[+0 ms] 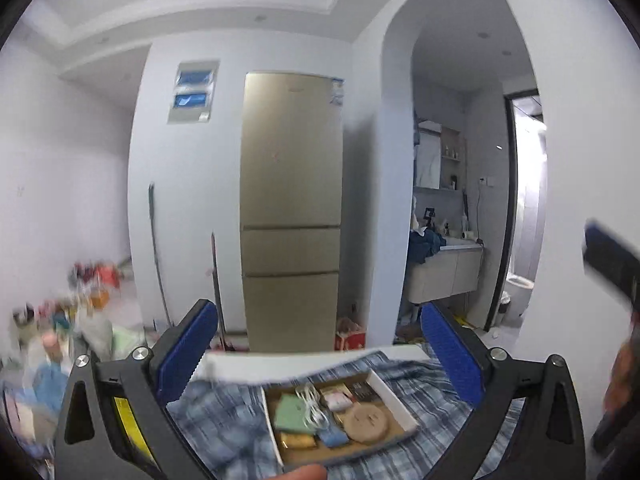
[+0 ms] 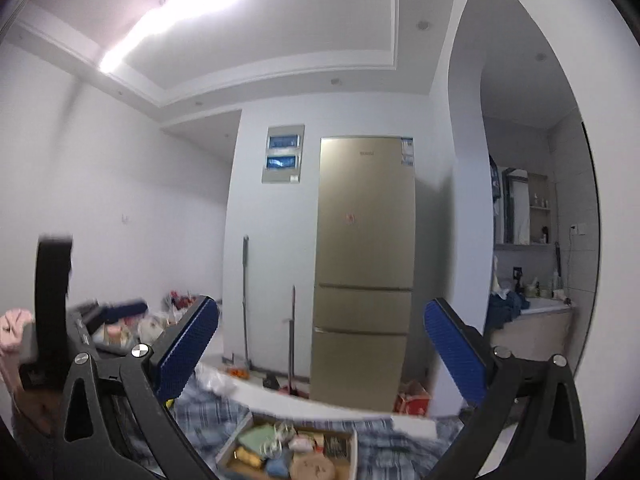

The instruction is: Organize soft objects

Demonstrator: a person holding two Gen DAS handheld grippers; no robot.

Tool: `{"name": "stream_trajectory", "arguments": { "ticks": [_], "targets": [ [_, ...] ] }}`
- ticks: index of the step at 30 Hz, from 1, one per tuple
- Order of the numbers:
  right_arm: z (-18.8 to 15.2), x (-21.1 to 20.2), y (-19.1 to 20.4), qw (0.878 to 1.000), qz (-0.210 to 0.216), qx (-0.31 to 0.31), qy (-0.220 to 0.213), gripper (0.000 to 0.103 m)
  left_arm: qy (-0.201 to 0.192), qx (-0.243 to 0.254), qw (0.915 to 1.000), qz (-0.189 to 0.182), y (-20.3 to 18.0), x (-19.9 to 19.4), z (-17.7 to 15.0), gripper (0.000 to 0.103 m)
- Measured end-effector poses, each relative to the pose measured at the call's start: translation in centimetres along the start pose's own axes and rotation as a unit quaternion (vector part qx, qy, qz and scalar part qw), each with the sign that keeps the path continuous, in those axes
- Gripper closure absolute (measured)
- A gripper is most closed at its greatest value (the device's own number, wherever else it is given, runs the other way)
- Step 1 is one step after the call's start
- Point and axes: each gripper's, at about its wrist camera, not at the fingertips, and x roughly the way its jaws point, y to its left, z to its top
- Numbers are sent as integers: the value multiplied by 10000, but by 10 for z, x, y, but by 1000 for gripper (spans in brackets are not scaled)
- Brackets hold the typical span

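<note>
We find both grippers raised and aimed across the room, with nothing between their fingers. The left gripper point(image 1: 320, 354) has its blue pads spread wide and released; the right gripper point(image 2: 322, 350) is likewise spread and holds nothing.

The task's things sit low, under and slightly ahead of the fingers. A shallow box point(image 1: 394, 400) rests on a plaid cloth point(image 1: 224, 420). In the left view it lies between the two fingers, nearer the right one. In it we note a green pad point(image 1: 291, 414), a white cable point(image 1: 310, 404), a round tan piece point(image 1: 366, 424), a blue item point(image 1: 333, 438) and a yellow item point(image 1: 297, 440). Which of these are soft we cannot confirm; the frames are blurred.

In the right view the box point(image 2: 354, 452) lies below the gap, toward the left finger.

Step in hand, by our judgement: the approach, with no item yet chosen. To do it well, we would tip one gripper down until the box fills the gap, choose one item that sits free of the cable, and close across its narrow side. The cable lies over the green pad and may drag along. The other gripper could steady the box rim.

A fridge point(image 1: 292, 208) stands far ahead and is of no concern.
</note>
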Motion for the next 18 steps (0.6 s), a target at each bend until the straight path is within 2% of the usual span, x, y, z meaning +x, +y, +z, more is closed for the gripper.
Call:
{"name": "stream_trajectory", "arguments": {
  "ticks": [2,5,6,9,14,16,18],
  "targets": [
    [-21,-11,1,9998,131,93,119,0,164,-277,9992,-244,5,-7,-11,0],
    [-52,-21,0,9985,301,198,422,0,330,-381,9967,-642,7,-10,-32,0],
    [-61,-22,-1,9976,357,227,545,0,394,-363,9963,-672,7,-9,-37,0],
    [-74,-32,-8,9958,426,360,726,0,521,-201,9966,-600,5,-7,-50,0],
    [-95,-38,-10,9936,313,395,1010,0,424,2,9978,-515,1,-16,-80,0],
    [-109,-31,-7,9916,199,233,1256,0,580,34,9972,-464,2,-15,-96,0],
    [-125,-27,-6,9888,261,225,1450,0,735,102,9966,-366,3,-10,-111,0]
  ]
}}
